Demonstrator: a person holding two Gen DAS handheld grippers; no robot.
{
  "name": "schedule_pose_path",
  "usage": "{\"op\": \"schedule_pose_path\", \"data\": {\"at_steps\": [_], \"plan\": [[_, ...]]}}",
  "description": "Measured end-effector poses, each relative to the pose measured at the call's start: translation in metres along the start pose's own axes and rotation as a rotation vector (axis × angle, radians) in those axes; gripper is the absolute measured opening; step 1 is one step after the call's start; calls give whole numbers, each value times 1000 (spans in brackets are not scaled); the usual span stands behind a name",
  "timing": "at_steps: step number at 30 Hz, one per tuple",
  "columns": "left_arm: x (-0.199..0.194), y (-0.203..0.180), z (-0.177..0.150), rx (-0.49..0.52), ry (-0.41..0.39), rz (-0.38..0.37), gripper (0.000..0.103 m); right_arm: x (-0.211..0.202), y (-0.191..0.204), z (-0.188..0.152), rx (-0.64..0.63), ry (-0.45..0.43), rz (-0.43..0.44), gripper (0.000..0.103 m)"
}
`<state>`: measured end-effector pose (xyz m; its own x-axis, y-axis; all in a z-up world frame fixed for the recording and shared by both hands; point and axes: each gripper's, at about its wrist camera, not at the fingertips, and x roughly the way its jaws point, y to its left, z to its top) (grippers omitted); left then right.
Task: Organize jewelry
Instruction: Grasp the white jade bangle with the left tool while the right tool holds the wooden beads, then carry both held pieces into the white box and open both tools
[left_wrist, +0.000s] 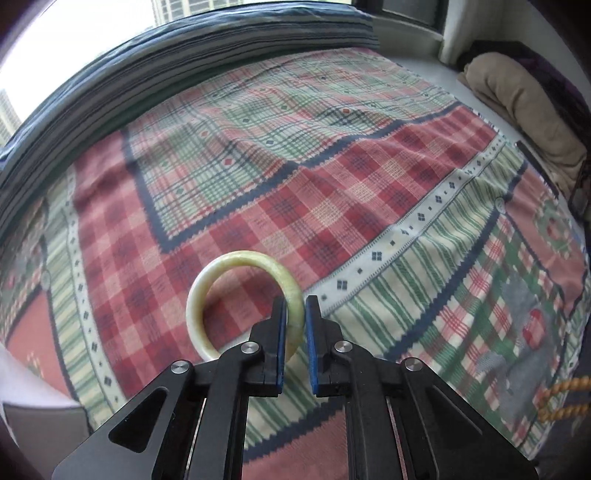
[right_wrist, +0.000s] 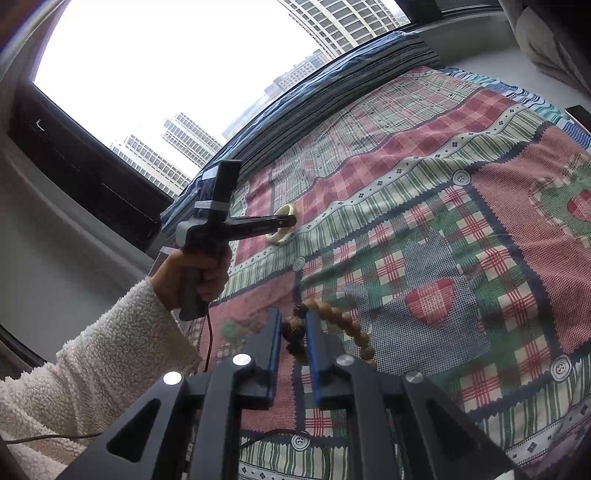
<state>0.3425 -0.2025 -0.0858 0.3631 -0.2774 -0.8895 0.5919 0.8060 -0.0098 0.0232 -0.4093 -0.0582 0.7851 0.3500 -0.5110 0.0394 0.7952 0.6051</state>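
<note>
My left gripper is shut on a pale yellow-green jade bangle, pinching its right side and holding it above the patchwork quilt. The right wrist view shows the same left gripper and bangle from the side, held in a hand with a white fleece sleeve. My right gripper is shut on a brown wooden bead bracelet, whose loop hangs out to the right over the quilt. Its beads also show at the right edge of the left wrist view.
A striped dark blue cushion runs along the quilt's far edge under the window. A rolled beige blanket lies at the far right. A red cable hangs below the left hand.
</note>
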Motion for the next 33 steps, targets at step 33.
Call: {"op": "schedule_pose_path", "data": {"at_steps": [33], "plan": [[-285,259,-360,-786,-40,488,9,210,357,5,-467,284,363,14]]}}
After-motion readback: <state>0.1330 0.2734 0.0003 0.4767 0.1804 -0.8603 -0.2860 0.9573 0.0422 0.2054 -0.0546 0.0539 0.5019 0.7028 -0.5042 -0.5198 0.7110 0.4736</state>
